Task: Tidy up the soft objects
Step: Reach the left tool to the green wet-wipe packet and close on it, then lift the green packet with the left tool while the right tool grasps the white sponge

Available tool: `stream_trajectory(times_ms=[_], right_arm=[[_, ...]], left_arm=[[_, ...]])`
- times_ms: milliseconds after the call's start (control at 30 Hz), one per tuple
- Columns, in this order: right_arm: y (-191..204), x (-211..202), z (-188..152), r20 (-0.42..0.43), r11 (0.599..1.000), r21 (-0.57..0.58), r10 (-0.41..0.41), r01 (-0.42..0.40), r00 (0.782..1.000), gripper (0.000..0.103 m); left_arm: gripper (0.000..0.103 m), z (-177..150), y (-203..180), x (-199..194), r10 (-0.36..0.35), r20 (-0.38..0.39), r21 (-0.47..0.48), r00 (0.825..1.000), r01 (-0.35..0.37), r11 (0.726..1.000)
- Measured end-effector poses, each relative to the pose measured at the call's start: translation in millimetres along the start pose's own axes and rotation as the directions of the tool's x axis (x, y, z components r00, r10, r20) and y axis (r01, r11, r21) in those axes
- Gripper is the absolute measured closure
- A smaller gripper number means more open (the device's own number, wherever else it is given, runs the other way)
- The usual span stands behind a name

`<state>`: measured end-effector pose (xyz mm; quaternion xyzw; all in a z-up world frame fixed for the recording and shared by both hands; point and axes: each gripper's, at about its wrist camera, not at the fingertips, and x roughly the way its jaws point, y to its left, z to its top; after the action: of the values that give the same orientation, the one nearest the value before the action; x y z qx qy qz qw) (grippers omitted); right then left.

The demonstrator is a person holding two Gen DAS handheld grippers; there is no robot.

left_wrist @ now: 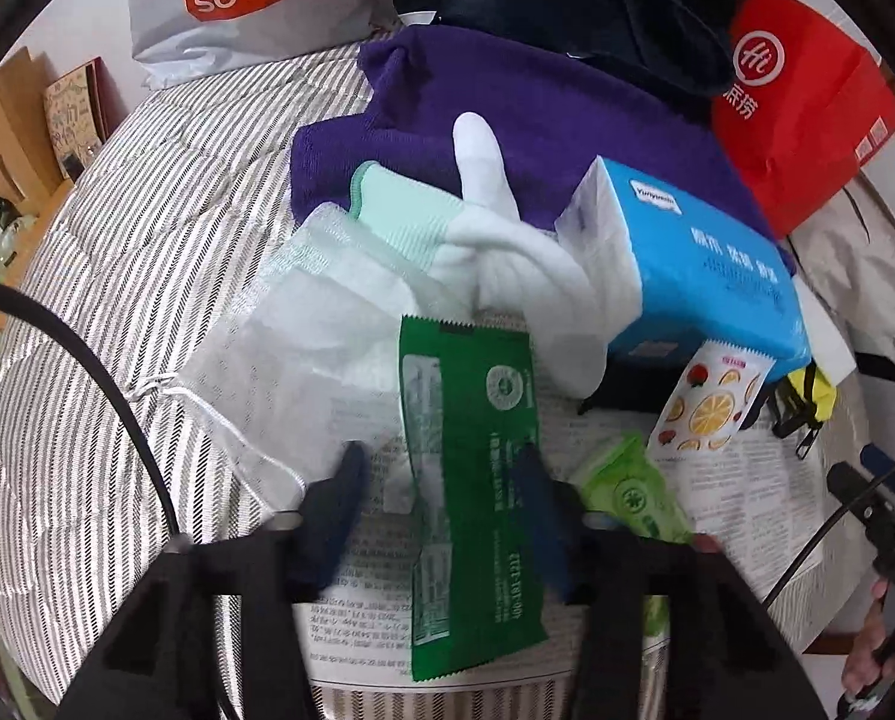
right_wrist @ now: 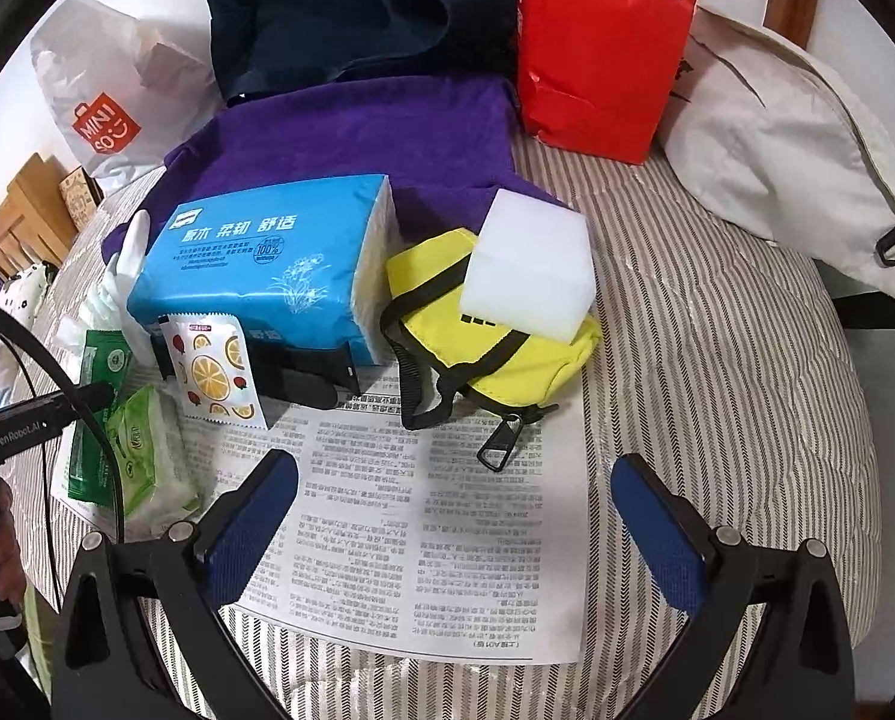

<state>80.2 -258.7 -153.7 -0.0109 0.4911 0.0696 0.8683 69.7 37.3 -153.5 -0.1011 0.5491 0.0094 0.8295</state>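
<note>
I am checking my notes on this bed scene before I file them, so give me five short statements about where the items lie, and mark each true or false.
1. The white foam block rests on the yellow pouch. True.
2. The right gripper is clamped on the blue tissue pack. False: its jaws stand wide open over the printed sheet, holding nothing.
3. The green sachet lies between the fingers of the left gripper. True.
4. The red paper bag lies flat on the printed sheet. False: it stands behind the purple towel.
5. The fruit-print sachet leans against the blue tissue pack. True.
</note>
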Motion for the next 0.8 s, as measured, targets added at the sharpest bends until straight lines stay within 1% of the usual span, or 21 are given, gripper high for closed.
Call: stream_trajectory(times_ms=[33,67,167,267,333,400,467,533,567,600,633,667,800], right_arm=[[-0.1,0.5,-0.6,-0.001,1.000,0.001,-0.001,0.001,1.000,0.000],[-0.6,1.4,-1.3,-0.003,1.000,0.001,0.000,0.000,1.000,0.000],[1.3,4.1,-2.8,-0.012,1.000,-0.006,-0.001,0.001,1.000,0.000],[4.2,5.7,-5.8,-0.019,1.000,-0.016,-0.004,0.004,1.000,0.000],[5.6,6.1,-7.4,-0.023,1.000,-0.017,0.000,-0.001,1.000,0.000],[6.8,5.9,-8.8,-0.025,1.000,-0.018,0.002,-0.002,1.000,0.000],[8.6,6.6,-9.1,-0.028,1.000,-0.021,0.003,-0.003,1.000,0.000],[10.7,7.1,-8.9,-0.031,1.000,-0.026,0.004,-0.005,0.999,0.000],[11.7,7.3,-8.7,-0.032,1.000,-0.029,0.007,-0.007,0.999,0.000],[12.9,7.0,-8.8,-0.032,0.999,-0.033,0.008,-0.009,0.999,0.000],[14.0,6.7,-8.9,-0.031,0.999,-0.037,0.008,-0.009,0.999,0.000],[15.1,6.3,-9.0,-0.030,0.999,-0.041,0.007,-0.009,1.000,0.000],[13.4,5.1,-9.5,-0.027,0.999,-0.038,0.006,-0.007,1.000,0.000]], left_arm=[[0.031,-1.4,0.0,-0.1,0.007,0.000,0.003,1.000,-0.007,1.000],[0.030,-2.9,-1.4,-1.0,0.014,0.008,0.012,1.000,-0.014,1.000],[0.030,-5.9,-8.4,-1.5,0.006,0.015,0.047,1.000,-0.007,0.999],[0.028,-7.7,-16.9,3.8,0.039,0.018,0.082,0.999,-0.040,0.996],[0.025,-7.7,-17.9,4.6,0.037,0.030,0.084,0.999,-0.040,0.996],[0.020,-5.9,-17.1,7.0,0.048,0.033,0.081,0.998,-0.050,0.995],[0.020,-4.0,-16.9,9.5,0.065,0.038,0.088,0.997,-0.068,0.994],[0.023,-3.3,-16.5,9.9,0.065,0.044,0.088,0.997,-0.068,0.994],[0.026,-2.9,-16.1,10.4,0.060,0.045,0.091,0.997,-0.064,0.994],[0.036,-3.0,-15.4,10.7,0.057,0.046,0.092,0.997,-0.061,0.994],[0.043,-2.9,-14.6,10.1,0.053,0.047,0.091,0.997,-0.057,0.994],[0.055,-2.5,-12.7,9.3,0.048,0.047,0.087,0.998,-0.052,0.995],[0.056,-1.1,-5.6,5.8,0.030,0.045,0.081,0.999,-0.034,0.996]])
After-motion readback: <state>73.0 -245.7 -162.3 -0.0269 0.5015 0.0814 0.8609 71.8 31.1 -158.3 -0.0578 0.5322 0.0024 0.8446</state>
